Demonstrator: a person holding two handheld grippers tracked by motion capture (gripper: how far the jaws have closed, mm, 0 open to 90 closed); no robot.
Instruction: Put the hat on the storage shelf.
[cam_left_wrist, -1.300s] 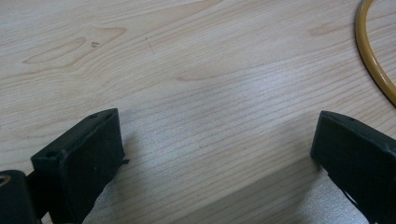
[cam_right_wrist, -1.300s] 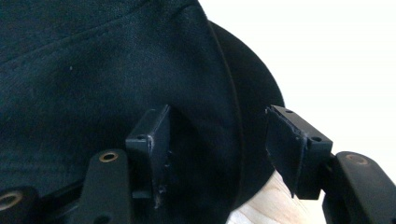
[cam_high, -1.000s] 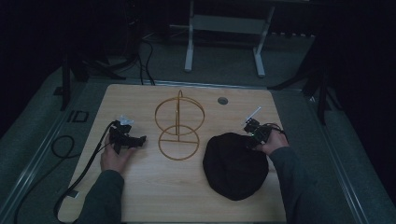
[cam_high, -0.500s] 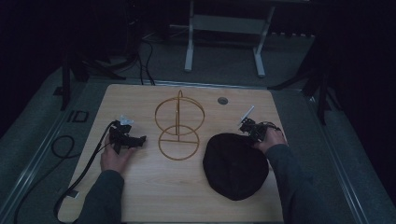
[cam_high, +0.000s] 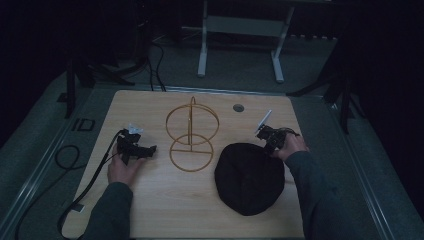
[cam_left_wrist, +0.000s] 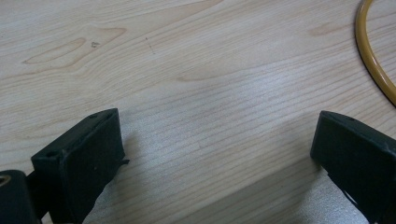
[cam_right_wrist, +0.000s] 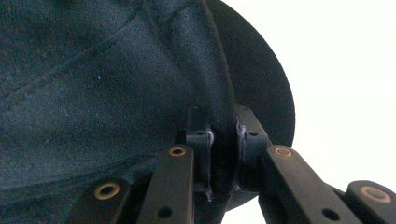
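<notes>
Risk: right gripper has just clamped its jaws on only a thin fold at the hat edge, hat lying on desk near stand. Fabric may slip out on lift. Left gripper gapes, idle w/ nothing.

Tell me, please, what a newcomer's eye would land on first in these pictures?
Probably the black hat on the wooden table, its brim pinched by the right gripper, whose jaws just closed. Next, the golden wire stand mid-table, and the open left gripper resting beside it.
</notes>
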